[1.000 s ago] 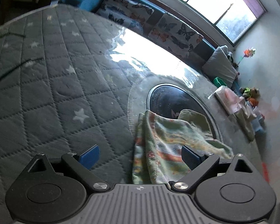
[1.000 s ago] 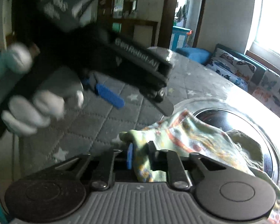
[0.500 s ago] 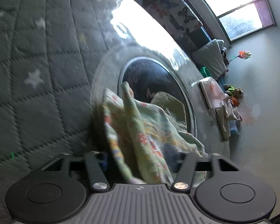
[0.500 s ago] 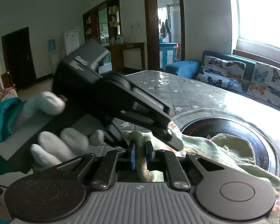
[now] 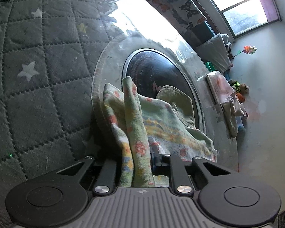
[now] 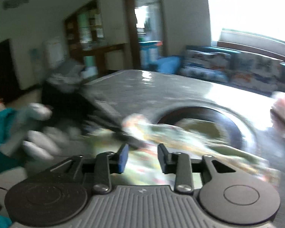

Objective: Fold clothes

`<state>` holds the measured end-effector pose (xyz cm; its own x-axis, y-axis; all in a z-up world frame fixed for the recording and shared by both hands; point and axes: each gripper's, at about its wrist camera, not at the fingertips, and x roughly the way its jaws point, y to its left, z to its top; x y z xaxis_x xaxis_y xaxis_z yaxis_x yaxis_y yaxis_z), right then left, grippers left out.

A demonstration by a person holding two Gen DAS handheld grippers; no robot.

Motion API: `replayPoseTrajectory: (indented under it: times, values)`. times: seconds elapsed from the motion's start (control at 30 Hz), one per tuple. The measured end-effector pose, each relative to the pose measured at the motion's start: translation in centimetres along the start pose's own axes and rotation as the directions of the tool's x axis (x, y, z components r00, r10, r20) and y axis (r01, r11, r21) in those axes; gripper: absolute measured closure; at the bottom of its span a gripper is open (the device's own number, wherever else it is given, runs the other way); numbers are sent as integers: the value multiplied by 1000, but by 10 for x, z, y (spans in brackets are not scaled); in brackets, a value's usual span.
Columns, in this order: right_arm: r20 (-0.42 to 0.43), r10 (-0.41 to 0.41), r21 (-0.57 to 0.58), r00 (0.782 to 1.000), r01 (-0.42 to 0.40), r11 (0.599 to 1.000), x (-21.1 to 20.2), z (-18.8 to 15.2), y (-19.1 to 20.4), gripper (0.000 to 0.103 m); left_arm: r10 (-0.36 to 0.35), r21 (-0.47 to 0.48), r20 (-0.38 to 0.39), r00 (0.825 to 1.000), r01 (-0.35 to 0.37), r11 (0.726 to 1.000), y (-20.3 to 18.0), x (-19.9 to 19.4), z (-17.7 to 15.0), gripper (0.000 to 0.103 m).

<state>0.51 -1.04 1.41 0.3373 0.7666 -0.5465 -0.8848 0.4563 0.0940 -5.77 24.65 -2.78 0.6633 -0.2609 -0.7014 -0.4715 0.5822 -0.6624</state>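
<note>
Left claw [image 5: 136, 159] just closed, pinching patterned garment [image 5: 161, 121], right claw [image 6: 142, 157] just opening, seemingly free of cloth, view blurred

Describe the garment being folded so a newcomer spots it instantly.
Find the grey star-quilted table cover with the round black glass inset. Draped over that inset's near edge is the pale green printed garment, its bunched edge in the left tool.

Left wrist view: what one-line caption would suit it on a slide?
Left gripper, just closed, pinches a bunched fold of the floral cloth over the quilted star-pattern mat.
</note>
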Motion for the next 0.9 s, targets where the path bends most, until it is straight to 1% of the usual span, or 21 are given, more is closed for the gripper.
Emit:
replayPoseTrajectory:
  times: [0.07, 0.1, 0.17, 0.23, 0.27, 0.3, 0.37, 0.47, 0.57, 0.63, 0.7, 0.73, 0.77, 0.8, 0.9]
  values:
    - [-15, -94, 42, 995, 94, 995, -5, -6, -27, 65, 6, 11, 5, 1000, -6, 1000, -1, -1, -1, 86]
    - [-24, -139, 64, 990, 140, 988, -7, -9, -41, 61, 10, 17, 7, 1000, -10, 1000, -2, -1, -1, 86]
    - [-41, -229, 105, 972, 233, 967, -10, -15, -69, 59, 19, 30, 11, 1000, -19, 999, -4, -1, -2, 86]
    - [-65, -291, 151, 955, 298, 943, -11, -21, -94, 57, 30, 44, 15, 999, -30, 999, -6, -2, -3, 86]
    - [-75, -307, 172, 949, 316, 933, -12, -24, -102, 52, 35, 51, 17, 999, -36, 998, -7, -2, -3, 86]
    - [-90, -322, 199, 942, 334, 921, -10, -28, -113, 51, 40, 57, 18, 999, -41, 998, -8, -1, -3, 86]
    - [-111, -332, 244, 937, 349, 905, -4, -34, -131, 51, 47, 65, 19, 999, -48, 997, -10, -1, -3, 86]
    - [-137, -324, 304, 936, 351, 886, -3, -48, -144, 50, 57, 77, 23, 998, -59, 995, -11, -1, -4, 86]
    - [-124, -313, 340, 942, 336, 878, 0, -52, -146, 49, 69, 91, 28, 997, -71, 993, -13, -2, -5, 86]
    - [-112, -283, 347, 953, 304, 887, -3, -51, -138, 53, 82, 108, 32, 996, -85, 990, -17, -1, -5, 86]
    - [-117, -283, 321, 952, 306, 896, 1, -50, -131, 70, 95, 128, 37, 995, -99, 987, -21, 0, -6, 86]
    - [-120, -288, 310, 950, 312, 898, 2, -50, -129, 75, 98, 136, 40, 994, -102, 985, -22, -1, -6, 86]
    - [-119, -284, 311, 952, 307, 900, 1, -49, -127, 85, 101, 144, 42, 994, -106, 984, -24, -1, -6, 86]
    - [-113, -272, 321, 956, 294, 900, 1, -49, -127, 89, 104, 155, 44, 994, -110, 982, -27, -1, -6, 86]
    - [-73, -263, 341, 962, 272, 900, -12, -46, -125, 93, 102, 195, 54, 993, -110, 975, -38, -5, -5, 86]
